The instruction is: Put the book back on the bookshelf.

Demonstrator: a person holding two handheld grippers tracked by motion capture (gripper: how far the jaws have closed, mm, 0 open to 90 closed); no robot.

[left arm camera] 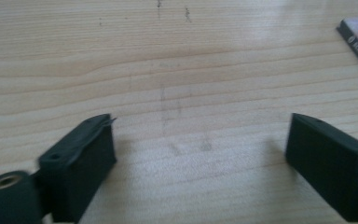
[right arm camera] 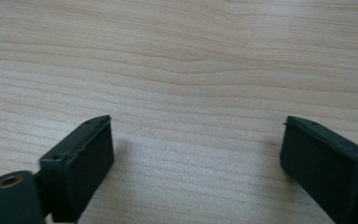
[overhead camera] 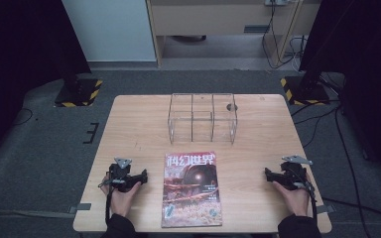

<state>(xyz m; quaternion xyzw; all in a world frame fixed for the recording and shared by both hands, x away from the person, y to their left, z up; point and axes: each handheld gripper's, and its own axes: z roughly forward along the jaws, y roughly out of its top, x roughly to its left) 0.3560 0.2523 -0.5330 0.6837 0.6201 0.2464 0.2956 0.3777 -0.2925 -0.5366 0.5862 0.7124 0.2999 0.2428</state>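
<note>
Black jaws wide, empty | left gripper [overhead camera: 140, 177] | right gripper [overhead camera: 270, 174]

The worktop [overhead camera: 129, 124] is pale, matt wood with visible grain; the magazine [overhead camera: 191, 191] has a glossy paper cover; the rack [overhead camera: 202, 118] is clear plastic.

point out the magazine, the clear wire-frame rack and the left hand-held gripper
Glossy red-covered magazine [overhead camera: 192, 191]: high view, middle of its front cover.
Clear three-compartment rack with a wire frame [overhead camera: 202, 119]: high view, its middle compartment's wall.
Black left hand-held gripper [overhead camera: 145, 175]: high view, between its jaw tips.
</note>
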